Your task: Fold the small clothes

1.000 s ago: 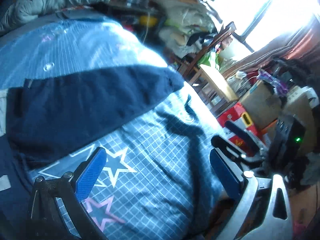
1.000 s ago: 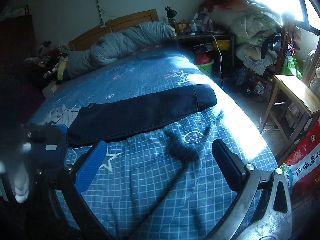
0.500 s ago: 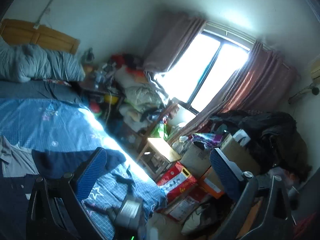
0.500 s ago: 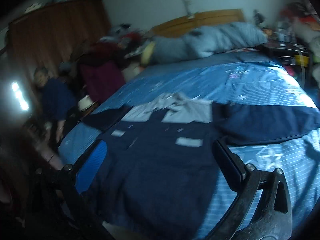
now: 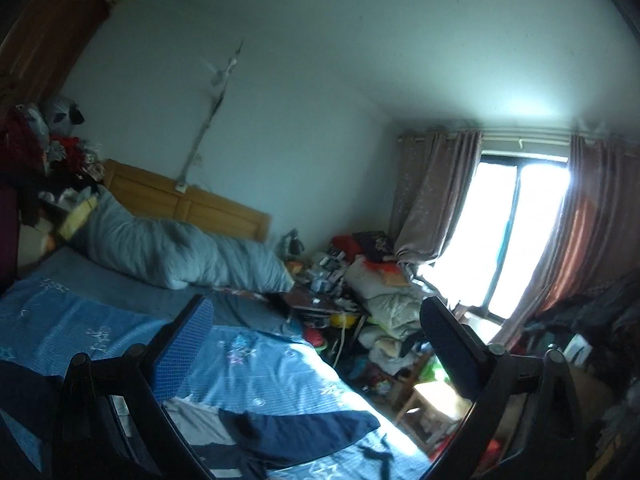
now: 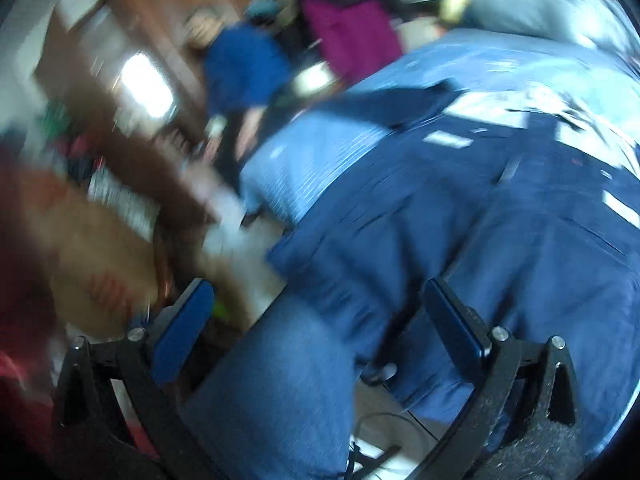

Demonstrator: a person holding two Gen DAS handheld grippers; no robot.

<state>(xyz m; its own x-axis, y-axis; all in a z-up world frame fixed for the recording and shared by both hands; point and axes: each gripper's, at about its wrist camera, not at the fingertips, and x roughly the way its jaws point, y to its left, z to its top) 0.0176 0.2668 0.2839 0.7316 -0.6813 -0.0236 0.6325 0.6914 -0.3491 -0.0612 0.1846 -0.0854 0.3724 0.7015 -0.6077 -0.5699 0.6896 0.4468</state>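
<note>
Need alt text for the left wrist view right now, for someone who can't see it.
The open left gripper points across a bedroom, its jaws empty. Below it a dark navy garment lies spread on the blue star-patterned bedsheet; beyond are a grey duvet and a bright curtained window.

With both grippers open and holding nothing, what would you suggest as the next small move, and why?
Probably lower the right gripper onto the near edge of the navy garment and close on it. Its jaws stand apart just above that cloth, while the left gripper points up at the window, well off the bed.
</note>
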